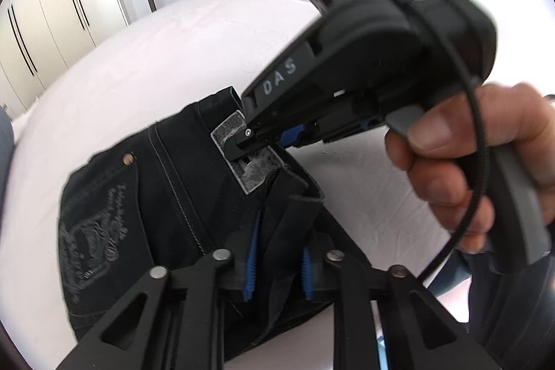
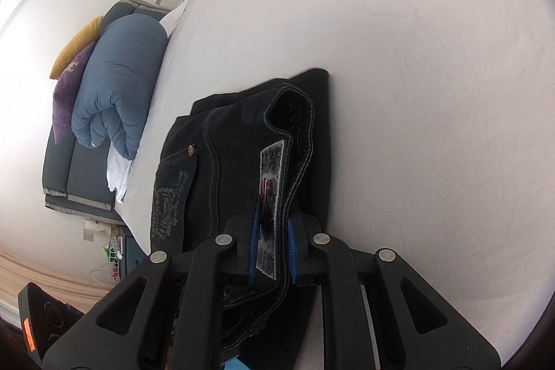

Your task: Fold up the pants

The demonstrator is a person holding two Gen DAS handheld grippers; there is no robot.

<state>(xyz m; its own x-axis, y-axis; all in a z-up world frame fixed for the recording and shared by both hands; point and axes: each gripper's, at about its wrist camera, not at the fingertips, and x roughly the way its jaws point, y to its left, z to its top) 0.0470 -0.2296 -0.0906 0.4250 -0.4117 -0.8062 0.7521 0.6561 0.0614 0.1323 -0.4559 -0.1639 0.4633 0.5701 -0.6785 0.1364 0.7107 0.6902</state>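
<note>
Left wrist view: we hold the black pants point(image 1: 173, 196) bunched on the white bed point(image 1: 156, 58), the left gripper point(image 1: 277, 266) with dark fabric between its blue pads, though we cannot tell if they press it. We clamp the right gripper point(image 2: 272, 252) on the grey waistband patch point(image 2: 272, 175); near that patch the hand point(image 1: 485, 162) squeezes its trigger.

The black pants point(image 1: 173, 182) lie folded on the white bed point(image 1: 138, 65), back pocket with grey embroidery up, grey waistband label point(image 2: 274, 175) showing.
</note>
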